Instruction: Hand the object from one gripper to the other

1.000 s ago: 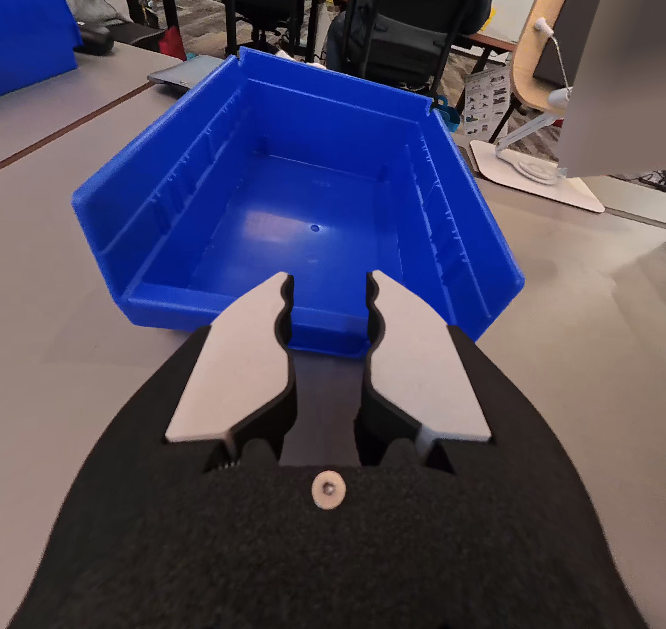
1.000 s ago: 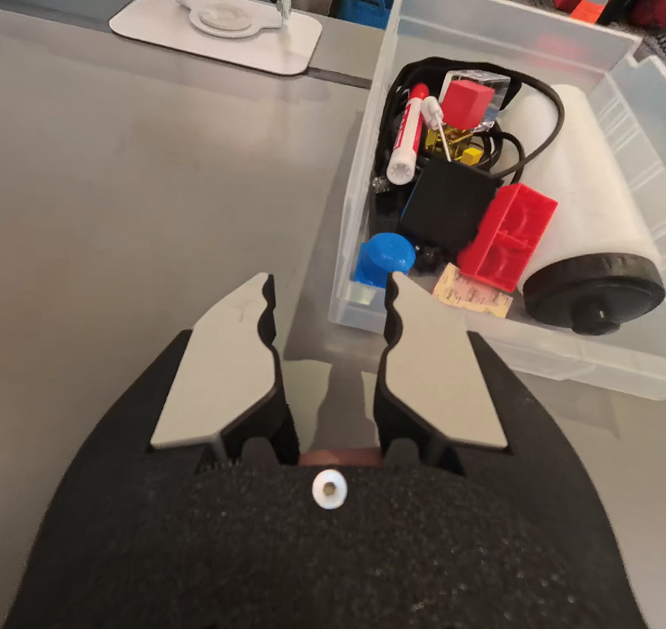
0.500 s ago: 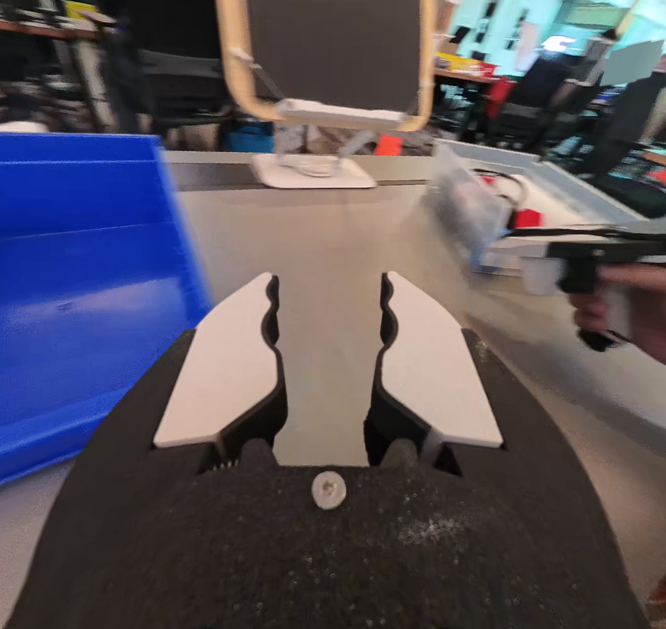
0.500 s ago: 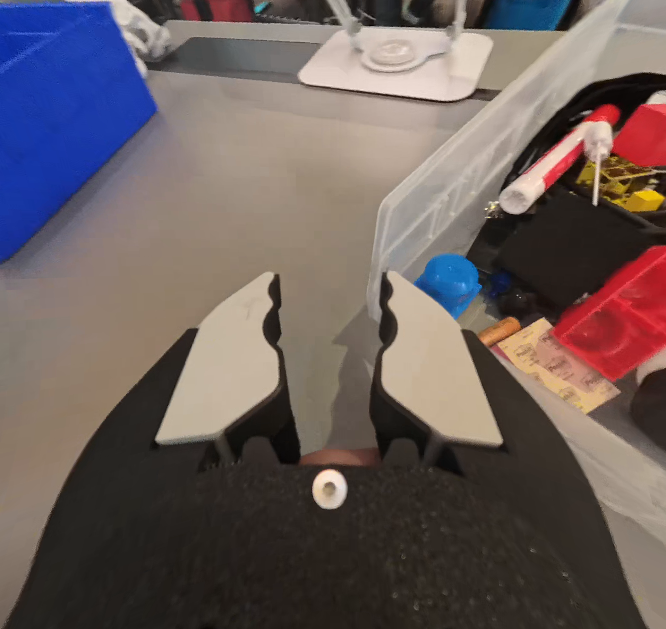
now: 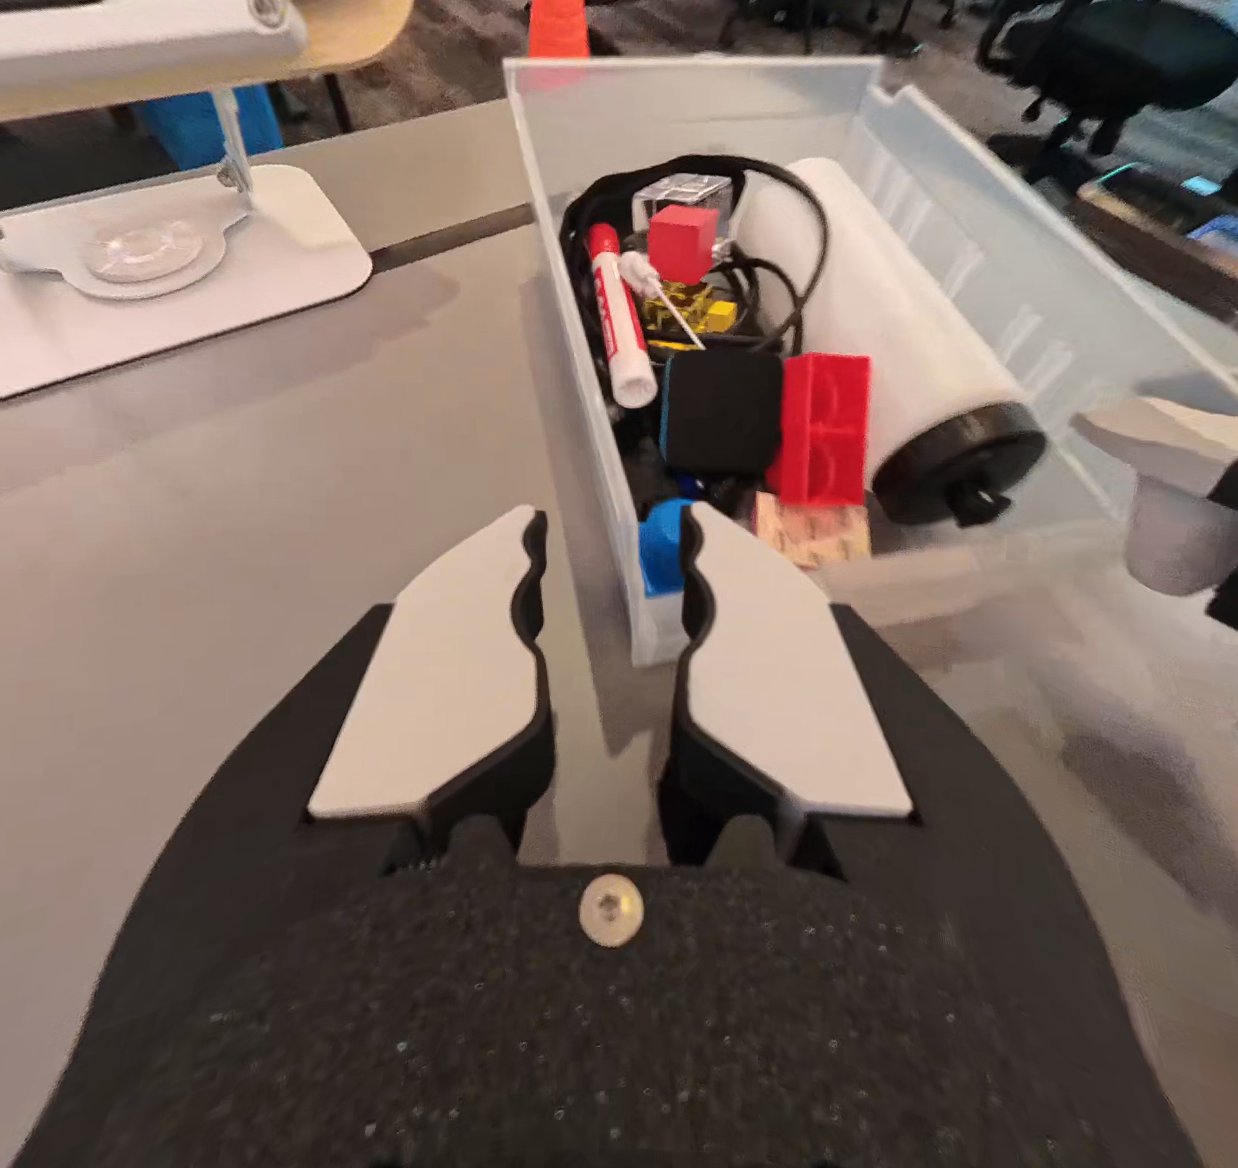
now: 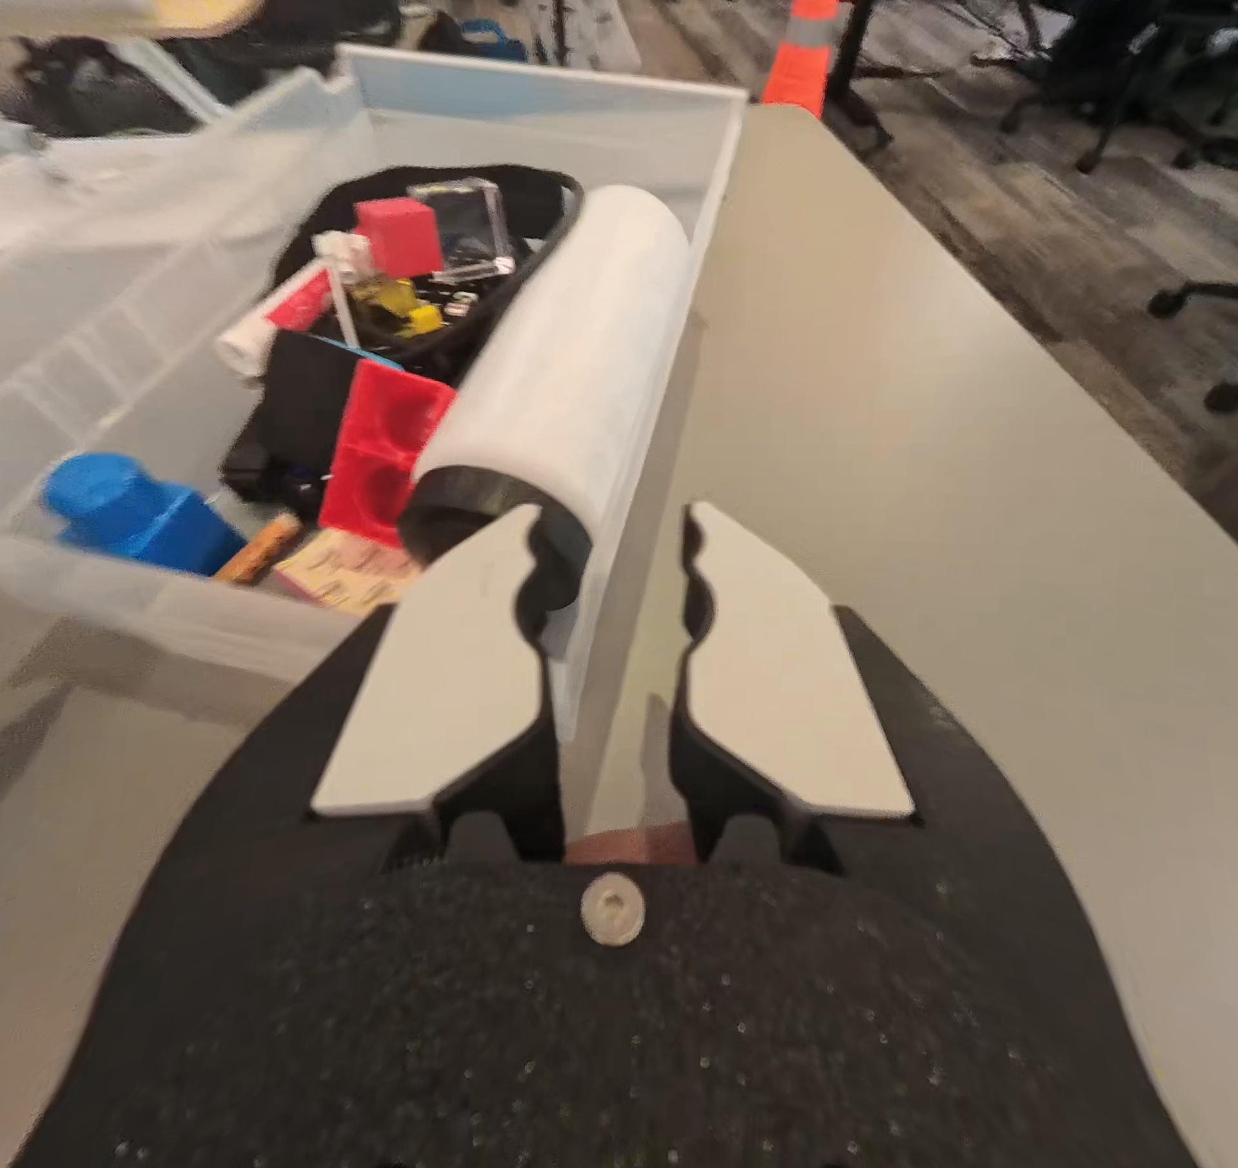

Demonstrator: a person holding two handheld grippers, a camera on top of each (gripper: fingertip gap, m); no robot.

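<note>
Ahead of both grippers sits the clear plastic bin (image 5: 951, 252), and the task's object, not yet chosen by either, lies among its jumble. Neither tool holds anything: the left gripper (image 5: 613, 520) has its jaws parted over the near left corner of the bin, the right gripper (image 6: 609, 516) has its jaws parted above the bin's right wall. Just beyond the left gripper's tips is the blue plastic piece (image 5: 660, 550), tucked into that corner. Under the right gripper's left finger lies the black end of the white roll (image 6: 569, 359), whose long axis runs away from the camera along the right wall (nearly in line with the fingers, so a pinch across its width looks awkward). A red marker (image 5: 613, 312) lies lengthwise by the left wall, and a red block (image 5: 824, 429) sits mid-bin. Judging by nearness, the left gripper is better placed for the blue piece and the right for the roll; which is meant I cannot tell.
</note>
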